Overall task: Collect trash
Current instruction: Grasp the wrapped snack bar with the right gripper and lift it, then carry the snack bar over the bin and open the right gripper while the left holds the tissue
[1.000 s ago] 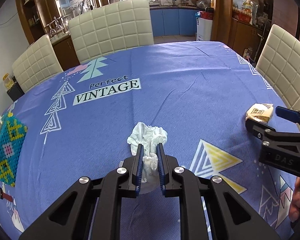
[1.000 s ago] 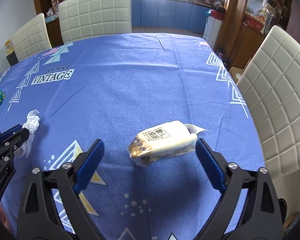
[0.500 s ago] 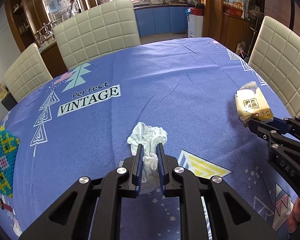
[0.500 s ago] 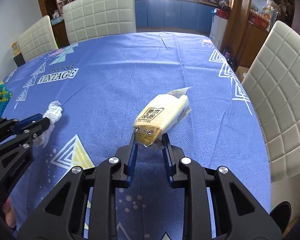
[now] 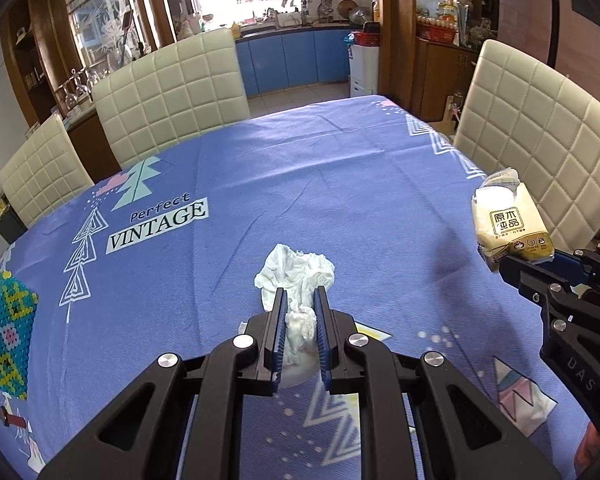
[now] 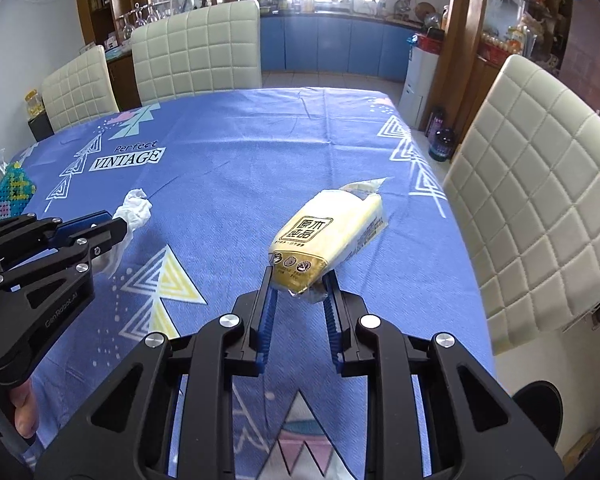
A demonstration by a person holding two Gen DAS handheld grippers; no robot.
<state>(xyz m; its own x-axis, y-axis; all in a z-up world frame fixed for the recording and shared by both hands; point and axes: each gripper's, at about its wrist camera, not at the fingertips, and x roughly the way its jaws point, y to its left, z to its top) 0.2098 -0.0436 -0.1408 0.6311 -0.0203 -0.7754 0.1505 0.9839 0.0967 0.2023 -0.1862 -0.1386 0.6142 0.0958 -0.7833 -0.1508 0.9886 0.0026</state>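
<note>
So both bits of trash are clamped and held up off the table (image 5: 340, 184), which is covered with a blue-purple cloth printed with "Perfect VINTAGE" and triangle trees.

The left gripper (image 5: 299, 300) is pinched narrow on a crumpled white tissue (image 5: 296, 276). The wad is squeezed between the blue pads (image 5: 279, 320), with the fluffy part sticking out past the tips. In the right wrist view the same tissue (image 6: 136, 210) is seen poking out of the left gripper (image 6: 118, 226) at the left edge, clear of the cloth.

The right gripper (image 6: 298, 284) is closed on the near end of a yellow tissue pack (image 6: 328, 236), a soft plastic packet with a black-framed label of Chinese characters. The pack is gripped by its bottom end only; the rest is angled up and away from the fingers, and its torn open end is pointed toward the far right. A shadow is cast on the cloth just beneath it. In the left wrist view the pack (image 5: 508, 220) is seen standing up from the right gripper (image 5: 512, 264) in front of a cream quilted chair (image 5: 540, 136).

A beaded turquoise box (image 5: 8, 340) is sat at the left table edge, well apart from both grippers. A bit of a hand (image 6: 22, 408) is visible under the left gripper's body.
</note>
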